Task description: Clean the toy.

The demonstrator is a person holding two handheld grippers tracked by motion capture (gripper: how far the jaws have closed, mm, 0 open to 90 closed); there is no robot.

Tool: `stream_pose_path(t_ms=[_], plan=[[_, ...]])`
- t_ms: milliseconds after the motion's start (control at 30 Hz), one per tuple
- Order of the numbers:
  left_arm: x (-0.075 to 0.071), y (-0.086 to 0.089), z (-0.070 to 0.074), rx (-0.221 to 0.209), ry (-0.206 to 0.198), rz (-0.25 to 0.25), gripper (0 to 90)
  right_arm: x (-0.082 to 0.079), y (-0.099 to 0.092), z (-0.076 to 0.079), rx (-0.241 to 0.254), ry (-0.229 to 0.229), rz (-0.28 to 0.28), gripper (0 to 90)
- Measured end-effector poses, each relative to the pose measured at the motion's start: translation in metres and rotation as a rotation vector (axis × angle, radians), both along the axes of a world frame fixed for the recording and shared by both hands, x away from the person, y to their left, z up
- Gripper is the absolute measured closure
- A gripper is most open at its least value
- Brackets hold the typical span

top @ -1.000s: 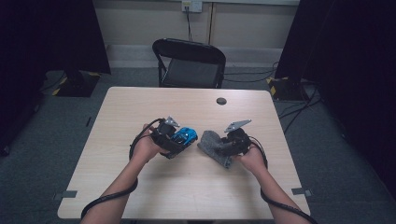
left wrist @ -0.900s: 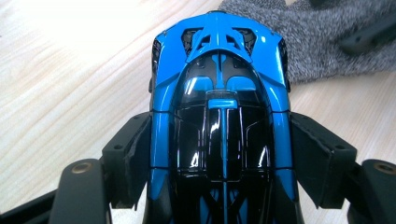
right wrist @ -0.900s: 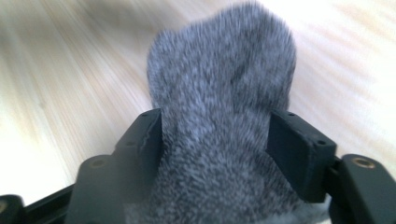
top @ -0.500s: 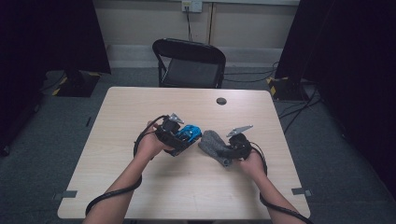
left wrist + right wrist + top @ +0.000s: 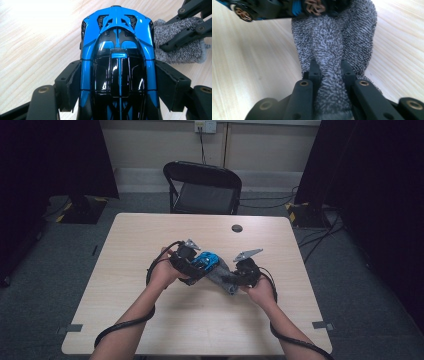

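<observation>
- Blue and black gloss covered the toy car [image 5: 117, 62], which carried no badge, label or lettering that could be read in any view.
- Pale wood-grain table [image 5: 150, 235] bore no writing either; a small dark round thing [image 5: 237, 228] lay near its far edge, too small to identify.
- From the left gripper view, the car's lower end was cut off by the frame's bottom edge, and its wheels were hidden beneath the body.
- From the right gripper view, the car showed as a strip along the top edge, with one bronze-spoked wheel [image 5: 243, 13] visible and blurred.
- The left gripper [image 5: 192, 265] was clenched on the car, one black jaw pressed against each flank at mid-body, nose pointing away from the hand.
- The right gripper [image 5: 235, 277] was clamped on a grey terry cloth [image 5: 334, 47], a fold of it pinched between the jaws.
- The cloth's far end reached up to the car and touched it near one end, its tip hidden under the car.
- Both things sat around the table's middle, a little toward the near edge and well clear of every corner; whether the car rested on the wood or was lifted off it could not be told.
- A black folding chair [image 5: 202, 187] stood beyond the far edge.
</observation>
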State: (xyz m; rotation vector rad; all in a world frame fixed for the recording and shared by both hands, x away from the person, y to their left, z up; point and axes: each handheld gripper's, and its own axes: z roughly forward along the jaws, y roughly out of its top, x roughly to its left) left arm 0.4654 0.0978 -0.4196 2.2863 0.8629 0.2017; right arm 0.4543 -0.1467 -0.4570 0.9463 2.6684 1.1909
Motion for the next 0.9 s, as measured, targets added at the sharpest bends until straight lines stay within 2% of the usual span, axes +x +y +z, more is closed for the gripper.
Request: stream_pose_path(t_ms=[267,567,700,900], plan=[[0.002,0.001,-0.001,0.000,0.008,0.011,28.2,-0.006,0.017,0.002,-0.012,-0.018,0.061,77.9],[0.005,-0.001,0.000,-0.006,0.004,0.021,28.2,-0.010,0.034,0.000,0.008,-0.009,0.117,78.0],[0.007,-0.002,0.000,-0.001,-0.004,0.025,28.1,-0.013,0.042,0.000,0.004,-0.007,0.146,78.0],[0.011,-0.004,-0.001,-0.017,-0.010,0.046,28.1,-0.018,0.050,0.001,0.001,-0.004,0.185,77.9]])
